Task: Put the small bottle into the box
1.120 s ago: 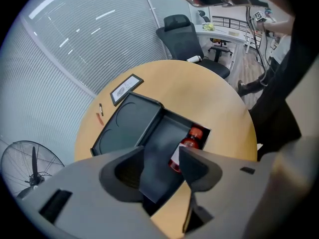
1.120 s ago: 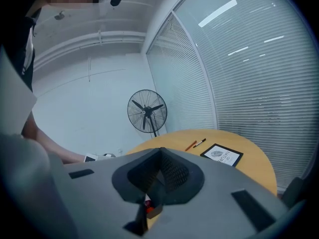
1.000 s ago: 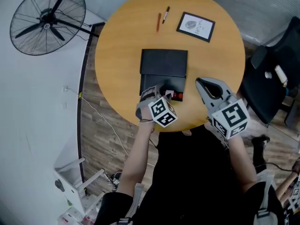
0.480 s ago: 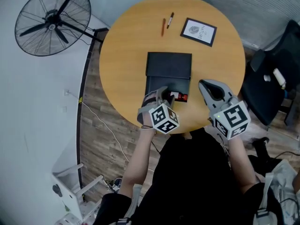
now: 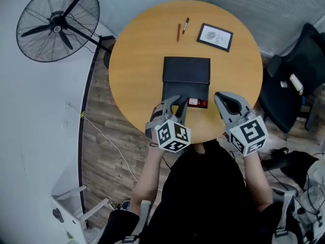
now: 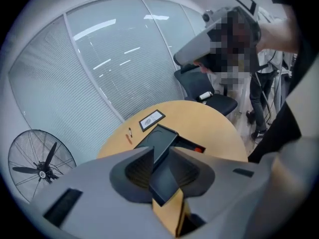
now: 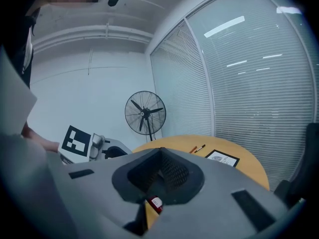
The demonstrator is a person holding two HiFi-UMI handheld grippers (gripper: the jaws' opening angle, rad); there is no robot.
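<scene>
On the round table [image 5: 132, 60], small bottle [image 5: 196, 102] lies in the box [image 5: 175, 89]; left gripper [image 5: 179, 103] empty, jaws just closing to narrow, right gripper [image 5: 220, 96] pinched together, empty; placement looks done, probably lid [image 5: 186, 70] next.

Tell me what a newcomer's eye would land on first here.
A round wooden table fills the middle of the head view, with an open black rectangular box at its centre and a small red bottle lying in the box's near half. A black pedestal fan stands on the floor to the left.
</scene>
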